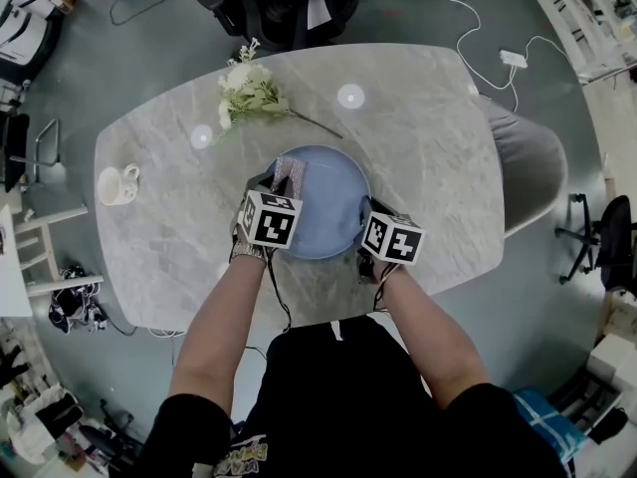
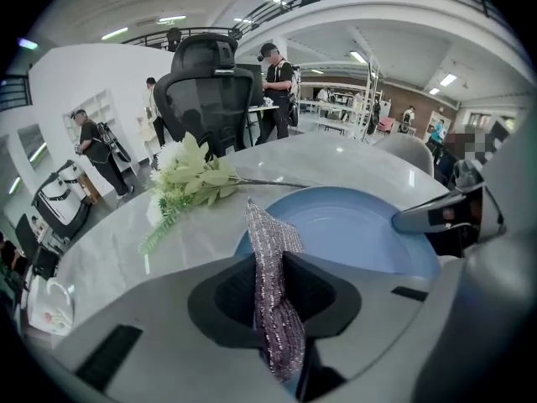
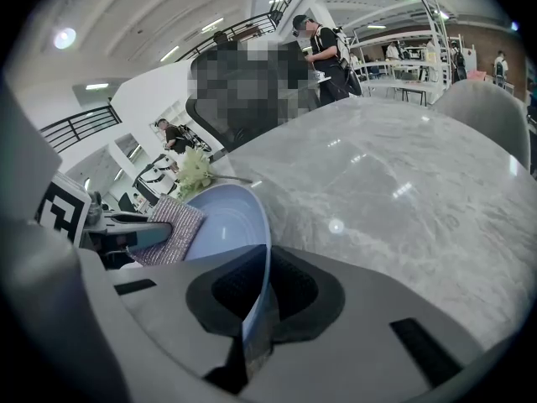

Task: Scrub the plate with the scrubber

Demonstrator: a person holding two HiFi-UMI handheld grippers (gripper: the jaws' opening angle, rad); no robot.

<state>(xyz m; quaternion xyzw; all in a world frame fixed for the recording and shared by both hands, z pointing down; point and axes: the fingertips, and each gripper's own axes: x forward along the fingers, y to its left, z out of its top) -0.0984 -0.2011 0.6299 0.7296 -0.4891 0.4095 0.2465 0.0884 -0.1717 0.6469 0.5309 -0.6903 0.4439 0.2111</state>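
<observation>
One table is carrying one plate, one scrubber, one flower bunch at upper left and one mug at far left. Two grippers are showing: left gripper, right gripper. Two chairs are standing by: black chair at top, grey chair at right.

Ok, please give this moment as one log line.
left gripper: shut on scrubber | right gripper: shut on plate rim | scrubber: over plate's left edge

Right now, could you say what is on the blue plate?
The scrubber, in the left gripper, sits over the plate's far-left rim. The rest looks bare, though that gripper and the right gripper cover parts of the near rim.
</observation>
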